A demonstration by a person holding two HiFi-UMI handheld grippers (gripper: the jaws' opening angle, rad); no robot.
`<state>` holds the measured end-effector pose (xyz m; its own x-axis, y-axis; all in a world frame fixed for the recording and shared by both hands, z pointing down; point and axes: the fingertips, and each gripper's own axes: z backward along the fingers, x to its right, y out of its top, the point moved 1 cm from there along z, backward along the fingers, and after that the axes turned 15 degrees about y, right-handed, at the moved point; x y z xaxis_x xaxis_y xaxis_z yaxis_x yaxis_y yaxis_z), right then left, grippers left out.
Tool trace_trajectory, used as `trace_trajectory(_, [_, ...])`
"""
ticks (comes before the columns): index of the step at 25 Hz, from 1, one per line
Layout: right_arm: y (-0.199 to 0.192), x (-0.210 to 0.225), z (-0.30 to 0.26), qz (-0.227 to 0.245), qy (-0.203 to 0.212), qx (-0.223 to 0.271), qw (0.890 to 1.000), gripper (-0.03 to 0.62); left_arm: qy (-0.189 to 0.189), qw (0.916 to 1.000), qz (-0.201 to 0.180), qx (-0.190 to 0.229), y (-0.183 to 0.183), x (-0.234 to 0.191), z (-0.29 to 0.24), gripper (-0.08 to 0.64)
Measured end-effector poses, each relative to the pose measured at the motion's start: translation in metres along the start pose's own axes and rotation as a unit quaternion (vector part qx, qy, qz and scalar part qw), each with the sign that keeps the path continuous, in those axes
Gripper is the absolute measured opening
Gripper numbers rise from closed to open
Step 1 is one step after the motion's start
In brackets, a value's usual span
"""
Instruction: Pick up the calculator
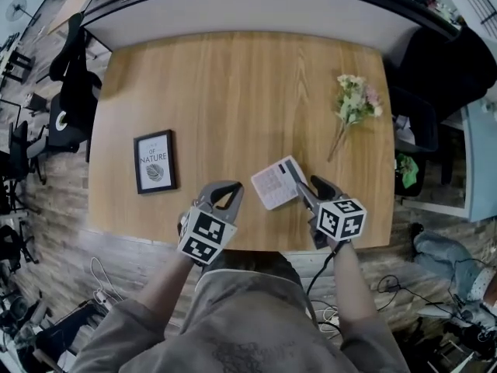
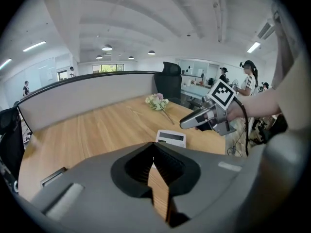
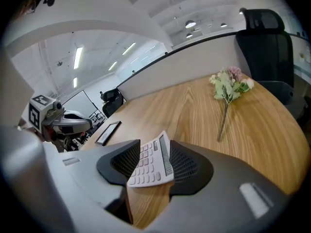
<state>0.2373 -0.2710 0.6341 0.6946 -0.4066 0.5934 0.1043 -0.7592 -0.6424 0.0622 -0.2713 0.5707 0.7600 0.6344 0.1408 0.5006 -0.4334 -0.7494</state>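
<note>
calculator (image 3: 146, 166) flat, white, clamped in right hand-held gripper (image 3: 150, 153)

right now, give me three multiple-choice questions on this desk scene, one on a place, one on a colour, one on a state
1. Where does the framed picture lie relative to the calculator?
A) to the person's left of it
B) to the person's right of it
C) underneath it

2. What colour is the calculator's casing?
A) black
B) white
C) red

3. What state is the right tool in?
A) open, holding nothing
B) shut, holding nothing
C) shut on the calculator

Answers:
1 A: in the head view, the framed picture lies on the left part of the wooden table, apart from the calculator.
2 B: both gripper views show a white body with pale keys.
3 C: the right gripper view shows the jaws pressed on the calculator's two sides, with it tilted above the wood.
</note>
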Motion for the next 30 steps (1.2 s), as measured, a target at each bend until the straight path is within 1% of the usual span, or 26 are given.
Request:
trace_trajectory(5, [-0.014,0.02,-0.021,0.006,-0.017,-0.042,0.999,0.187,-0.014,0.9997,0.0,-0.019,-0.022,0.006,-0.02,0.002])
trace_trajectory(9, [-0.018,0.035,-0.036,0.0,-0.015,-0.057,0.998,0.187,-0.023,0.9993,0.007,-0.03,-0.032,0.012,-0.029,0.002])
trace_trajectory(12, [-0.021,0.043,-0.049,-0.018,-0.008,-0.065,0.998,0.187,-0.024,0.999,0.012,-0.037,-0.039,0.01,-0.033,0.002])
trace_trajectory(16, [-0.025,0.05,-0.059,-0.065,0.015,-0.068,0.995,0.187,-0.021,0.9986,0.017,-0.046,-0.045,0.006,-0.035,0.002])
trace_trajectory(19, [-0.029,0.052,-0.066,-0.068,0.022,-0.075,0.995,0.184,-0.019,0.9983,0.02,-0.052,-0.049,0.001,-0.034,0.002])
trace_trajectory(21, [-0.029,0.05,-0.068,-0.072,0.032,-0.076,0.994,0.159,-0.018,0.9983,0.021,-0.051,-0.049,-0.001,-0.032,0.002])
trace_trajectory(23, [-0.029,0.048,-0.069,-0.083,0.041,-0.074,0.993,0.106,-0.016,0.9983,0.023,-0.052,-0.05,-0.002,-0.031,0.002])
trace_trajectory(26, [-0.029,0.044,-0.068,-0.096,0.048,-0.07,0.992,0.098,-0.014,0.9982,0.023,-0.054,-0.051,-0.003,-0.028,0.002])
trace_trajectory(30, [-0.02,0.03,-0.06,-0.091,0.049,-0.056,0.993,0.083,-0.01,0.9986,0.014,-0.05,-0.047,-0.004,-0.022,0.002])
